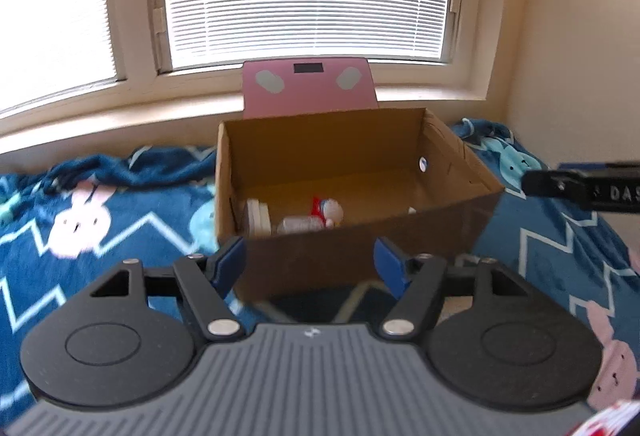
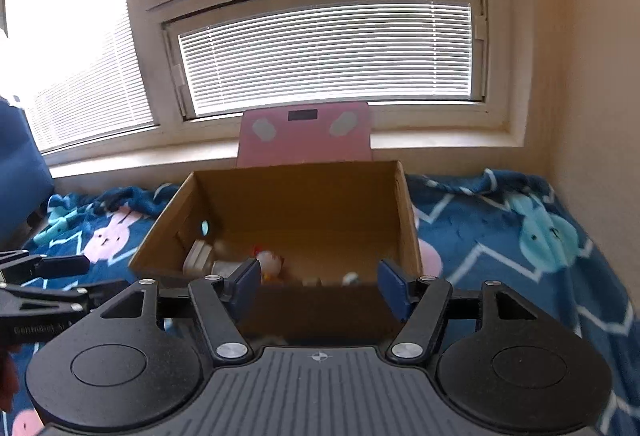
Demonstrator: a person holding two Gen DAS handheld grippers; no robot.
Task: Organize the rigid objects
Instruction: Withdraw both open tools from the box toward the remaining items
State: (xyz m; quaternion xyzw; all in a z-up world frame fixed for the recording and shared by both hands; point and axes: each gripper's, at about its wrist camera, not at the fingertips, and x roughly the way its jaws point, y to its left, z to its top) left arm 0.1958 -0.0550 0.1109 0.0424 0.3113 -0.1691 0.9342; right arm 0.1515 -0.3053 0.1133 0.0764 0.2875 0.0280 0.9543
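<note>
An open cardboard box (image 1: 452, 204) (image 2: 408, 220) stands on a blue blanket under the window. Inside it lie a white and red toy figure (image 1: 330, 212) (image 2: 270, 262), a clear bottle (image 1: 298, 225) (image 2: 226, 268) and a white block (image 1: 256, 216) (image 2: 196, 256). My left gripper (image 1: 310, 260) is open and empty, just in front of the box's near wall. My right gripper (image 2: 318, 286) is open and empty, at the near wall too. The right gripper shows at the right edge of the left wrist view (image 1: 580, 188); the left gripper shows at the left edge of the right wrist view (image 2: 44, 284).
A pink bathroom scale (image 1: 308, 88) (image 2: 306, 136) leans upright behind the box against the window sill. The blue blanket (image 1: 100, 204) (image 2: 520, 236) with bunny prints covers the surface all round. A wall closes the right side. A red and white object (image 1: 612, 420) peeks in at bottom right.
</note>
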